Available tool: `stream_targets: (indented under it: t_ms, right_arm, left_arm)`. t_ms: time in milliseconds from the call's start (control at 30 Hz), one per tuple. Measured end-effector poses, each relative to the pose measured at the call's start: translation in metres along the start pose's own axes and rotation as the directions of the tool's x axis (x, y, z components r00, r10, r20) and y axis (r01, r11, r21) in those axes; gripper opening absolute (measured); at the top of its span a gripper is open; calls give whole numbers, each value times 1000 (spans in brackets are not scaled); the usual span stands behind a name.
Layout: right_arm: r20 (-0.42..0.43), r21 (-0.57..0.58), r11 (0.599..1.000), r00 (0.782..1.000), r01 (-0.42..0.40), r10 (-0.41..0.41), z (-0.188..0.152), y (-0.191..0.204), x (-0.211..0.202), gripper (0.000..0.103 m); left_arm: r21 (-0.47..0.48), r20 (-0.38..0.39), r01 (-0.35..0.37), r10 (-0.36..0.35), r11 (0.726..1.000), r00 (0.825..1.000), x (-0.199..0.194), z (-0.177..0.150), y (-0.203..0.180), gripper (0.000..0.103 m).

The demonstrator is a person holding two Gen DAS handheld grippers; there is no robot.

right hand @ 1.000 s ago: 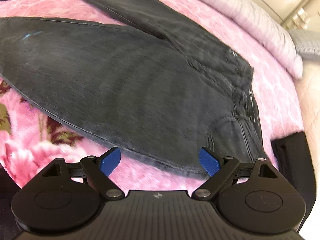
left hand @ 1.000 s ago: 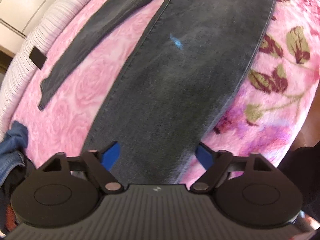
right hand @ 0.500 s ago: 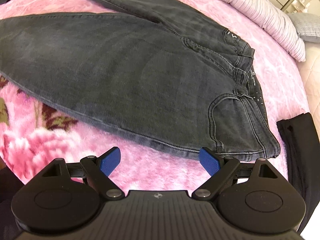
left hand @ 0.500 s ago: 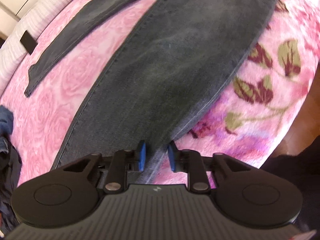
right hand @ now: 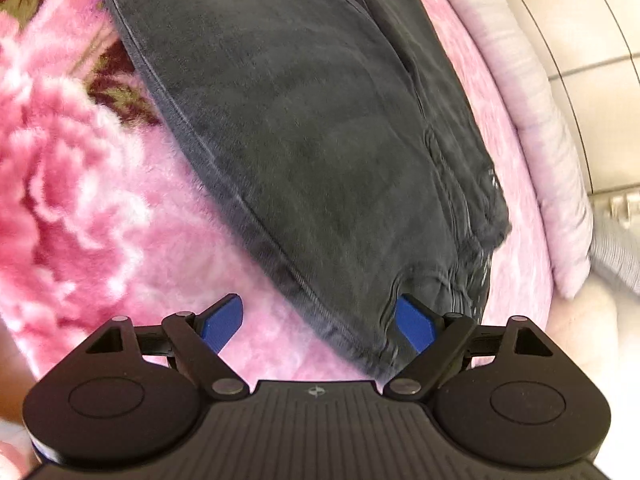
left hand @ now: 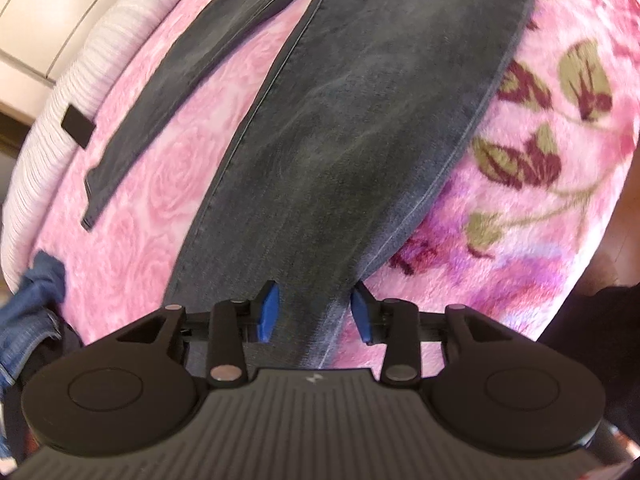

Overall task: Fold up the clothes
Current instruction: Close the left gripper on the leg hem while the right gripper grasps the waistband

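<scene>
Dark grey jeans (left hand: 344, 152) are lying spread flat on a pink floral blanket (left hand: 532, 184) covering a bed.

Left wrist view: the left gripper (left hand: 314, 312) is sitting over the near end of one trouser leg. Its blue fingers (left hand: 267, 312) are standing partly open, one on each side of the fabric, the gap narrower than the leg. Whether the pads are touching the cloth cannot be told; the leg's hem is hidden under the gripper body. The second leg (left hand: 180, 80) is running off toward 11 o'clock, its hem lying on the blanket. The waist end is cut off at the top edge. A blue denim garment (left hand: 28, 312) is bunched at 9 o'clock, half out of frame. A small dark rectangle (left hand: 78, 127) is resting on the ribbed pale cover (left hand: 80, 80) at 10 o'clock; what it is cannot be made out.

Right wrist view: the right gripper (right hand: 318, 322) is standing wide open at the jeans' waistband corner (right hand: 380, 356). The right finger (right hand: 414, 326) is lying against or just beside the puckered fabric; contact is unclear. The left finger is over bare blanket. The frame is motion-blurred, so stitching and pocket detail are hard to read. A pale pillow (right hand: 532, 128) is lying at 2 o'clock.
</scene>
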State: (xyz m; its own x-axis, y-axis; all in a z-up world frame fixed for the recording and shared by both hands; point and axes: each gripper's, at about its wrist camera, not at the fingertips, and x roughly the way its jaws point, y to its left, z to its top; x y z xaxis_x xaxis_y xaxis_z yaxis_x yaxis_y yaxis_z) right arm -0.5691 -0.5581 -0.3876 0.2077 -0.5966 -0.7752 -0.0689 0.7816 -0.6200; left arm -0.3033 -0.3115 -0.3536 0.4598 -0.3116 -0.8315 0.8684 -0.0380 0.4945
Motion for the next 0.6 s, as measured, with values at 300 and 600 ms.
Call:
stream_targets:
  t_ms: [300, 600]
  right_arm:
    - [22, -60, 996, 997, 72, -71, 2, -5, 10, 77]
    - [66, -103, 988, 992, 111, -105, 10, 6, 9, 74]
  left_arm:
    - [116, -22, -133, 137, 984, 990, 1, -27, 1, 53]
    - [95, -96, -218, 227, 971, 969, 8, -59, 23, 52]
